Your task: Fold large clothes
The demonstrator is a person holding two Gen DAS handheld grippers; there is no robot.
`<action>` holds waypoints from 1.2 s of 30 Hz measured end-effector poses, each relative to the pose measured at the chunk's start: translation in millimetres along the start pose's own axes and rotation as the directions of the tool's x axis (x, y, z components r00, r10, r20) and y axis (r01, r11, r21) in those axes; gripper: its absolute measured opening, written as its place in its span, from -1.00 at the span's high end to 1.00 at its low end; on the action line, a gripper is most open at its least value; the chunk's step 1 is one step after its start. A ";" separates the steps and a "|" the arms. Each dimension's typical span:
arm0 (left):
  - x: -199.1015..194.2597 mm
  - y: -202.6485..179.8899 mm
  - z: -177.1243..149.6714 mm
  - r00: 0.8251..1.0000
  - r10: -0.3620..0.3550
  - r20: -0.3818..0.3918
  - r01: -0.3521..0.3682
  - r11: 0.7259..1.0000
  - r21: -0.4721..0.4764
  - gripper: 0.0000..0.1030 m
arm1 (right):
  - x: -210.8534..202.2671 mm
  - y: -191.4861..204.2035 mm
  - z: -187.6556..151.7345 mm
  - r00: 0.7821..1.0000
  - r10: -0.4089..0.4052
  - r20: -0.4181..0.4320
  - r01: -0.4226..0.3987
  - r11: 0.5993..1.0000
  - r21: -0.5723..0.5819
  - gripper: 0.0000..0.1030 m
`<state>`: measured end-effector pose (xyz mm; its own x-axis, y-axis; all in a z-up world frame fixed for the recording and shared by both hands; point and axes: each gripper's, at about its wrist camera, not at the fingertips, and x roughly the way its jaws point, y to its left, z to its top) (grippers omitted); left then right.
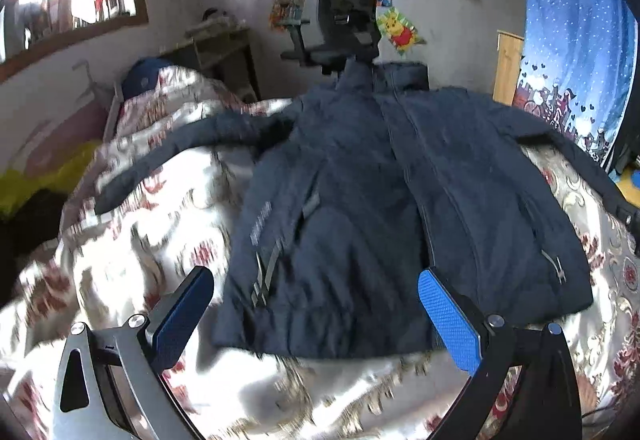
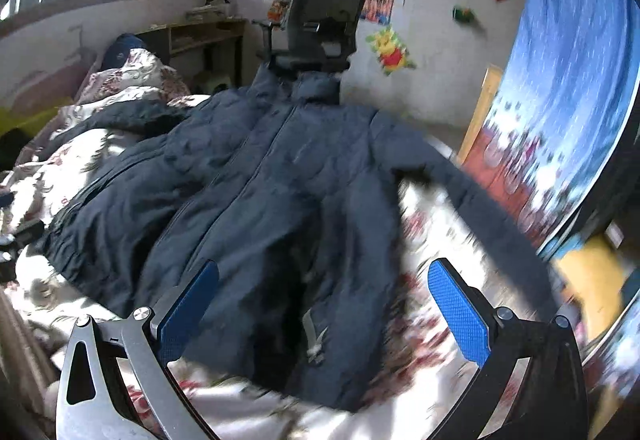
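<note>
Left wrist view: the dark navy padded jacket (image 1: 384, 200) lies front-up, sleeves spread, across the floral-patterned bedspread (image 1: 152, 260); its hem sits just beyond the left gripper (image 1: 316, 314), whose blue-padded fingers (image 1: 448, 316) are spread apart, holding nothing.

Right wrist view: the right gripper (image 2: 324, 310), likewise released, hovers over the jacket's (image 2: 256, 200) hem corner near the bedspread's (image 2: 432, 320) near edge.

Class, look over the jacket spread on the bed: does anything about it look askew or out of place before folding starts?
Mostly fine: the dark jacket lies front up, zipped, sleeves spread, on the floral bedspread. Only its collar hangs over the far edge. Both grippers are open, holding nothing.
</note>
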<state>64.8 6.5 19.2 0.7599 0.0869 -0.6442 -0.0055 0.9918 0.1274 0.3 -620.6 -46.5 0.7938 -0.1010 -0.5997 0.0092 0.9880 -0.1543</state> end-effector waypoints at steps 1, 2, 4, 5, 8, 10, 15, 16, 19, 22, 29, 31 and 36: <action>0.3 0.1 5.8 1.000 0.004 0.009 -0.004 1.000 0.008 -1.00 | -1.5 -1.4 8.5 1.000 -0.019 0.010 0.019 1.000 -0.011 -0.98; 1.3 0.0 12.1 1.000 0.008 0.015 -0.008 1.000 0.016 -1.00 | -3.6 -2.8 18.3 0.999 -0.039 0.018 0.039 0.999 -0.020 -0.98; 4.1 0.2 29.2 1.000 0.005 0.021 -0.006 1.000 0.028 -1.00 | -5.8 -6.4 33.8 0.998 -0.058 0.029 0.059 0.998 -0.030 -0.98; 5.3 -0.1 38.1 1.000 0.000 0.024 0.000 0.999 0.032 -1.00 | -8.0 -7.3 43.8 0.996 -0.076 0.038 0.078 0.996 -0.039 -0.98; 10.9 0.0 61.0 0.999 -0.024 0.030 0.022 0.999 0.035 -1.00 | -15.2 -12.4 68.4 0.989 -0.134 0.063 0.138 0.989 -0.054 -0.98; 14.7 -4.6 78.1 0.999 -0.041 0.035 0.040 0.998 0.045 -1.00 | -18.2 -17.5 80.6 0.984 -0.162 0.070 0.166 0.984 -0.056 -0.98; 25.9 -22.6 111.2 0.995 -0.089 0.042 0.086 0.994 0.065 -1.00 | -17.2 -32.5 101.3 0.980 -0.198 0.035 0.200 0.978 -0.056 -0.98; 27.7 -26.0 116.1 0.994 -0.096 0.044 0.092 0.993 0.068 -1.00 | -15.4 -35.9 103.1 0.979 -0.205 0.021 0.206 0.977 -0.055 -0.98; 32.7 -38.6 127.6 0.992 -0.116 0.050 0.112 0.991 0.072 -1.00 | -4.8 -50.7 100.5 0.975 -0.222 0.014 0.223 0.974 -0.035 -0.98; 37.5 -50.6 132.8 0.990 -0.134 0.052 0.131 0.990 0.062 -1.00 | 3.5 -61.2 96.6 0.972 -0.234 0.018 0.234 0.972 0.001 -0.98; 66.6 -81.8 147.7 0.988 -0.151 0.001 0.151 0.985 0.080 -1.00 | 37.4 -81.2 80.2 0.975 -0.224 0.006 0.222 0.969 0.106 -0.98; 79.2 -92.4 154.3 0.989 -0.149 -0.009 0.149 0.984 0.102 -1.00 | 54.5 -89.5 72.3 0.984 -0.178 -0.019 0.178 0.971 0.159 -0.98; 114.9 -117.8 172.6 0.984 -0.173 -0.034 0.176 0.977 0.119 -1.00 | 93.1 -109.6 50.8 0.990 -0.124 -0.071 0.139 0.954 0.264 -0.98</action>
<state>264.9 -116.5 60.3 0.7271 -0.0832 -0.6815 0.2061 0.9733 0.1011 104.1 -732.4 -45.6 0.7415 -0.2311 -0.6299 0.2796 0.9599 -0.0230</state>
